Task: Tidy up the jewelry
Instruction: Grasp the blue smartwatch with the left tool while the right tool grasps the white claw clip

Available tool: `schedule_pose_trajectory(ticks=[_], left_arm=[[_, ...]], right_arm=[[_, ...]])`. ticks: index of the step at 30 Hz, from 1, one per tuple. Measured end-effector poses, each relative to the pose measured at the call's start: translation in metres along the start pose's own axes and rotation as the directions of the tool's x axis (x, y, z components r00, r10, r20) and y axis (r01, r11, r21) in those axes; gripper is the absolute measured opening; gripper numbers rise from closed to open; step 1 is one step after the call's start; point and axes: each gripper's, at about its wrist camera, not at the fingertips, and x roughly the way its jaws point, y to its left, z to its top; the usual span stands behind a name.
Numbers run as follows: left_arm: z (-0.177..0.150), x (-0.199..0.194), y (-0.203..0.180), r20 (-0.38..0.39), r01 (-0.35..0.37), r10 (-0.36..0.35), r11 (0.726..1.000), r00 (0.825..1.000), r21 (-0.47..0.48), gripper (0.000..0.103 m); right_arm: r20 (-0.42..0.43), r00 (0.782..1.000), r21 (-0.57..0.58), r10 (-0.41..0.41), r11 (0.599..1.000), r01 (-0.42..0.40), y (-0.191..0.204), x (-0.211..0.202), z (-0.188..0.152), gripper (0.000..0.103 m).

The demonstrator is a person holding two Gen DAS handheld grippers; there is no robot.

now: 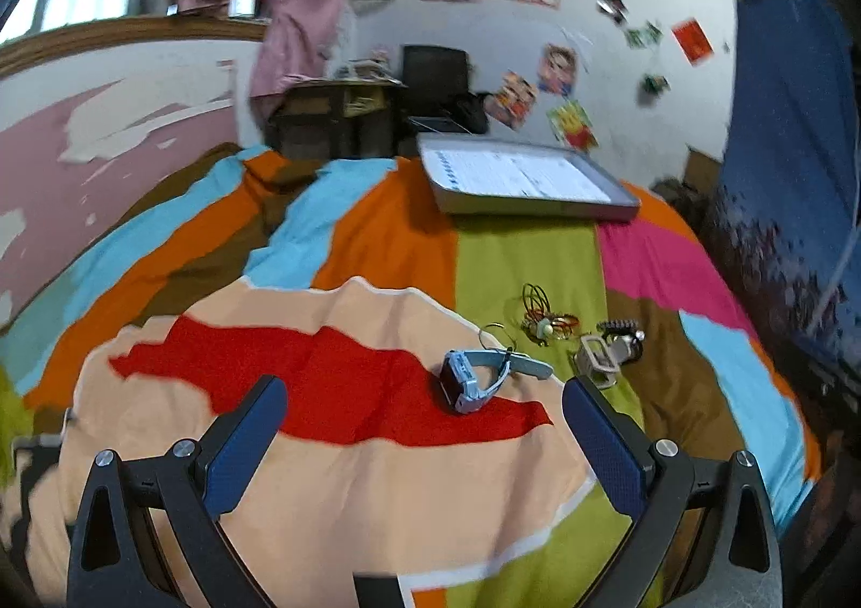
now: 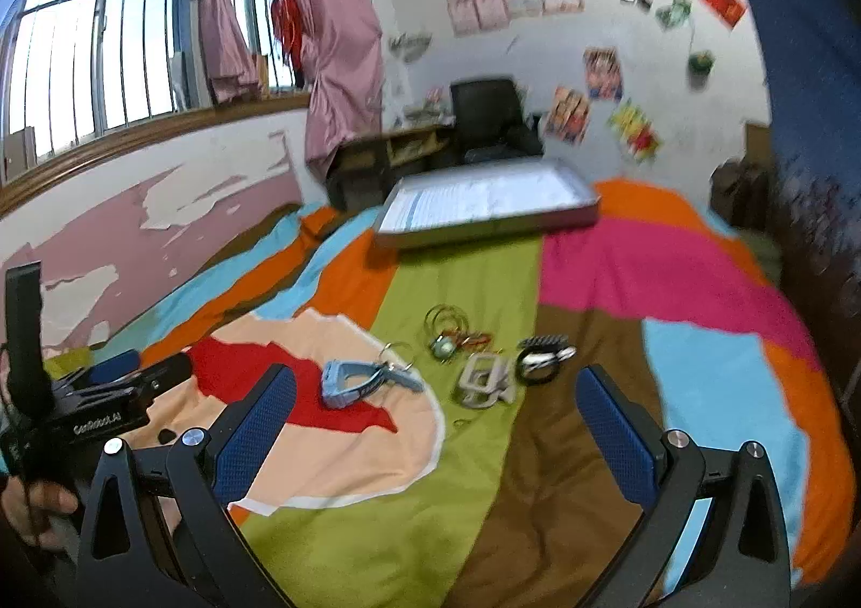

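Observation:
A light blue watch (image 1: 473,377) (image 2: 355,382) lies on the bedspread's red and peach patch. Beyond it a tangle of thin bangles and rings (image 1: 546,317) (image 2: 452,331) rests on the green stripe, with a beige watch (image 1: 597,363) (image 2: 484,379) and a dark watch (image 1: 624,333) (image 2: 543,355) to its right. My left gripper (image 1: 425,409) hangs open just short of the blue watch, nothing between its fingers. My right gripper (image 2: 436,403) is open too, held short of the beige watch. A grey tray (image 1: 619,207) (image 2: 484,228) lined with printed paper sits farther back.
The multicoloured bedspread (image 1: 511,258) (image 2: 619,274) covers the whole bed. A dark desk (image 1: 333,118) and black chair (image 2: 484,115) stand past the bed's far end. A person's hand (image 2: 37,506) holds the left gripper's body (image 2: 102,409) at the lower left of the right wrist view.

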Motion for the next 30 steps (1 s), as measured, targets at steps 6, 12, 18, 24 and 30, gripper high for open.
schedule_pose_trajectory(ticks=[6,12,18,24,30], left_arm=[[0.016,0.045,-0.013,-0.027,0.015,-0.014,0.998,1.000,0.053,0.103],[0.017,0.089,-0.017,-0.049,0.053,-0.051,0.998,0.997,0.032,0.094],[0.014,0.112,-0.014,-0.006,0.052,-0.052,0.999,0.999,-0.012,0.094],[0.002,0.136,-0.015,-0.087,0.082,-0.082,0.997,0.993,-0.005,0.081],[-0.010,0.152,-0.016,-0.176,0.161,-0.164,0.986,0.971,-0.035,0.057]], right_arm=[[-0.052,0.999,0.006,-0.018,1.000,0.018,-0.019,0.046,0.019,0.102],[-0.087,0.995,0.039,-0.048,0.998,0.052,-0.030,0.104,0.020,0.083],[-0.103,0.992,0.067,-0.071,0.995,0.079,-0.032,0.142,0.007,0.083],[-0.190,0.980,0.004,-0.061,0.998,0.063,-0.023,0.174,-0.012,0.083],[-0.295,0.952,-0.022,-0.087,0.996,0.084,-0.024,0.201,-0.027,0.066]])
